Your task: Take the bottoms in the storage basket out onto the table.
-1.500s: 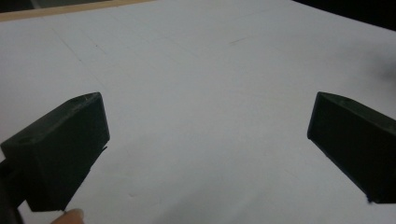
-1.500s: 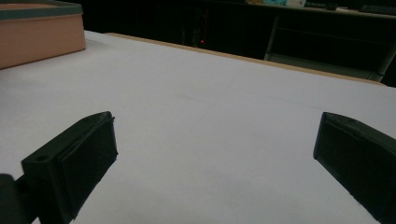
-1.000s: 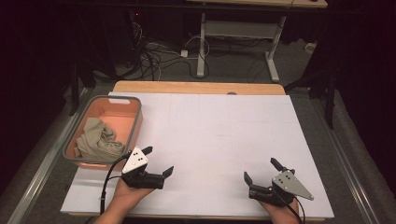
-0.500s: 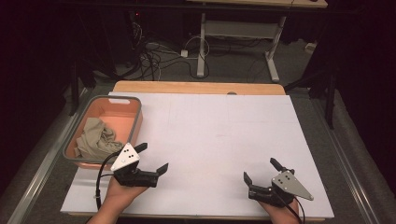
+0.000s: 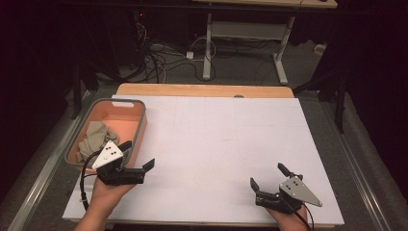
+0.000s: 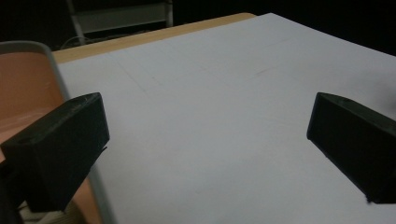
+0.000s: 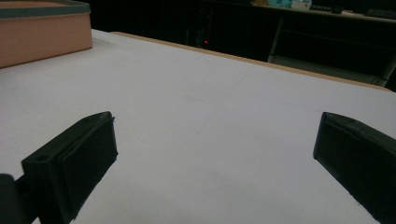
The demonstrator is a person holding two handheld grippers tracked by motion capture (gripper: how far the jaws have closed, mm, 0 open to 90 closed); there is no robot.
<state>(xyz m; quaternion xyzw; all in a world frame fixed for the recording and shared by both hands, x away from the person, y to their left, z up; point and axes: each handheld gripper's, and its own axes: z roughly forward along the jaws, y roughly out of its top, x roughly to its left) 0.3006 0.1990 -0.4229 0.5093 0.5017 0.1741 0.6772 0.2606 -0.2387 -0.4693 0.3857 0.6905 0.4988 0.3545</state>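
A salmon bin with a grey rim stands at the table's left side, and a crumpled beige cloth lies inside it. My left gripper is open with nothing between its jaws, held just beside the bin's near right corner. In the left gripper view the left gripper points across the white table surface, with the bin's wall at its left jaw. My right gripper rests open near the front right edge. The right gripper faces bare white surface, and the bin is far off to the left.
The white sheet covers the table; a wooden strip runs along its far edge. Beyond the table lie cables and a desk frame on the dark floor.
My left gripper has drifted left, closer to the bin's near right corner. The right gripper has stayed put.
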